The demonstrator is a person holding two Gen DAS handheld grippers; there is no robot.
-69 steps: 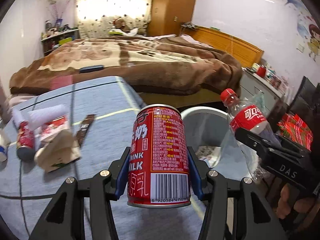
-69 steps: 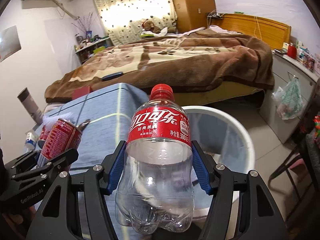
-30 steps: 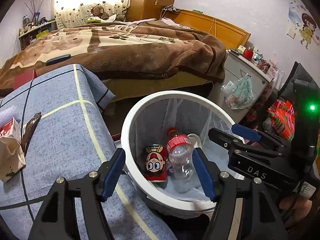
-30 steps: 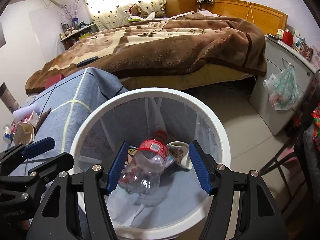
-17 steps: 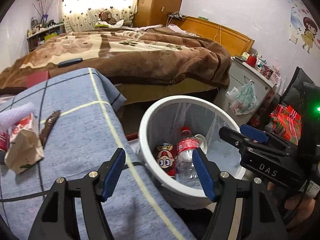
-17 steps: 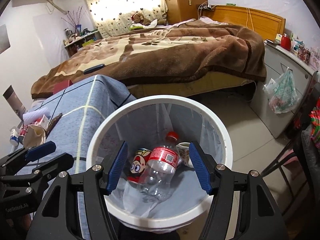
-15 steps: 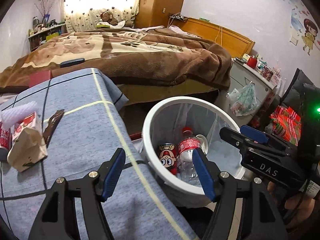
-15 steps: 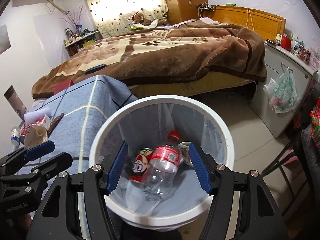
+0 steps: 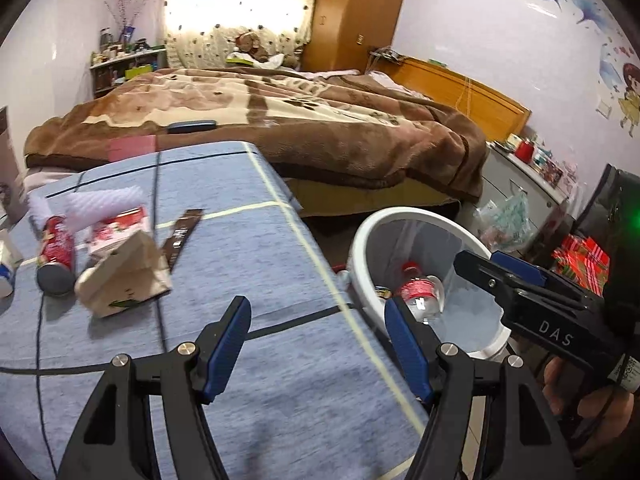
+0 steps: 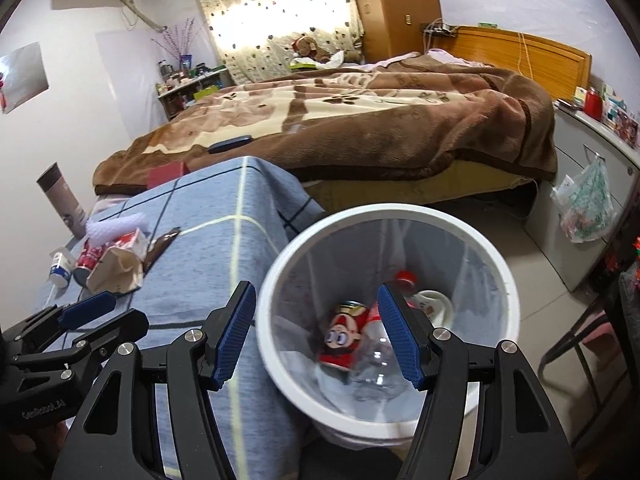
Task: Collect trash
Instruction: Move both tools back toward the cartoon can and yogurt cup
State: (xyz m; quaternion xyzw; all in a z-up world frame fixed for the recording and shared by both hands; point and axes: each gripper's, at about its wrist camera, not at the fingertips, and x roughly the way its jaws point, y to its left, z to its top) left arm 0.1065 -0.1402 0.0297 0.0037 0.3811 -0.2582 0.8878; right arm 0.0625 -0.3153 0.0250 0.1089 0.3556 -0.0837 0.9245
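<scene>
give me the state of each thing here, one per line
left gripper: jaws open, empty
right gripper: jaws open, empty
white bin: upright, lined
plastic bottle: lying in bin
red can: lying in bin
second red can: on its side on the table
paper bag: crumpled on the table

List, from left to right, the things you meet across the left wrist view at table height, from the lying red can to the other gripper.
red can → beige paper bag → brown wrapper → white trash bin → plastic bottle inside it → right gripper
</scene>
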